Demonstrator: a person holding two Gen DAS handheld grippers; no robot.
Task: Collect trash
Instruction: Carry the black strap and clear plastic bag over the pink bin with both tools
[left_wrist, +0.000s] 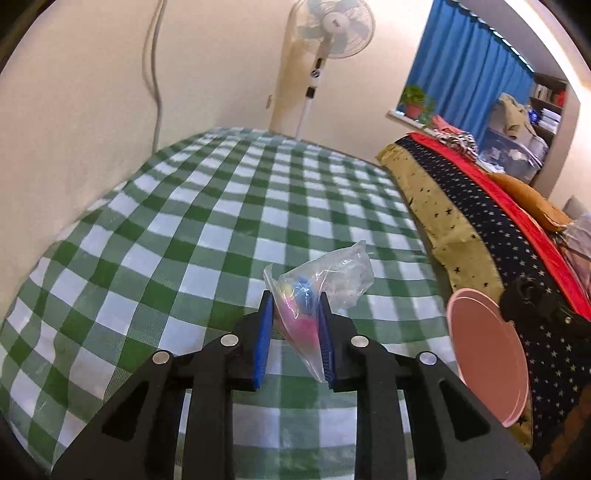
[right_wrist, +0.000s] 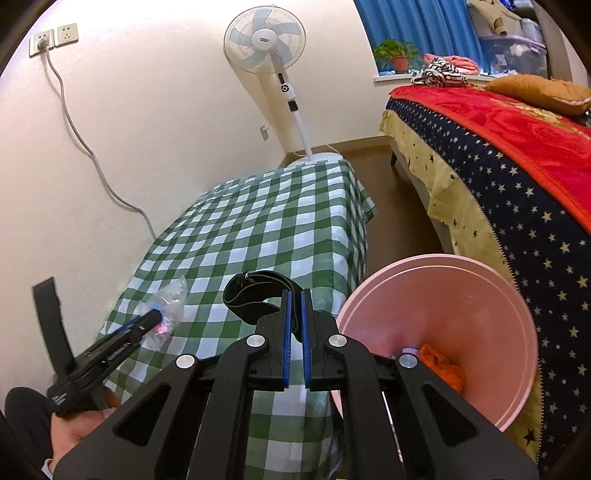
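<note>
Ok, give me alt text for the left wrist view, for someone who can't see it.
The left tongs pinch a crumpled clear plastic wrapper with pink and blue inside, lifted over a green-and-white checked tablecloth. A pink bin sits at right beside a star-patterned bedspread.

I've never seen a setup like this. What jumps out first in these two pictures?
Probably the left gripper pinching a crumpled clear plastic bag with pink and blue bits inside, lifted over the green-checked tablecloth. Next, the pink bin at the table's right edge beside the starry bedspread, orange scraps already inside. The right gripper is shut on a black strap.
</note>
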